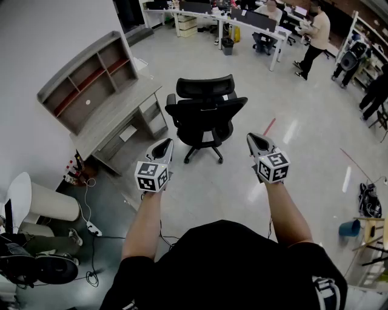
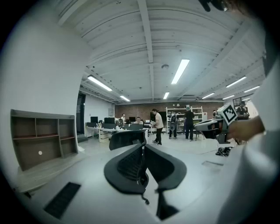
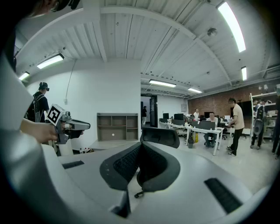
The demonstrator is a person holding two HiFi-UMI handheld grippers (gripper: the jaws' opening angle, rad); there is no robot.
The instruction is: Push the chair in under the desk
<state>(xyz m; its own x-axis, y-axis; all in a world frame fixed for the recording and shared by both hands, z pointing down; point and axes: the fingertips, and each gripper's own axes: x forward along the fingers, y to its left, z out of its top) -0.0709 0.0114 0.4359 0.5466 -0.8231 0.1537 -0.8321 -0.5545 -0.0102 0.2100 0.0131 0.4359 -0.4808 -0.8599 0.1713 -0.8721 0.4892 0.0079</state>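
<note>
A black mesh office chair (image 1: 205,115) stands on the open floor with its back toward me, a short way right of the grey desk (image 1: 115,118) with its shelf hutch (image 1: 85,79). My left gripper (image 1: 162,148) hangs in the air near the chair's left rear, and my right gripper (image 1: 257,142) near its right rear. Both are shut and empty, clear of the chair. The chair's headrest (image 2: 127,139) shows beyond the left gripper (image 2: 143,151). In the right gripper view the headrest (image 3: 159,136) sits past the right gripper (image 3: 140,151).
Cables and a power strip (image 1: 92,229) lie on the floor at my left, by a white round seat (image 1: 36,203). Several bottles (image 1: 74,169) stand at the desk's near end. White desks (image 1: 242,18) and standing people (image 1: 315,36) fill the far side.
</note>
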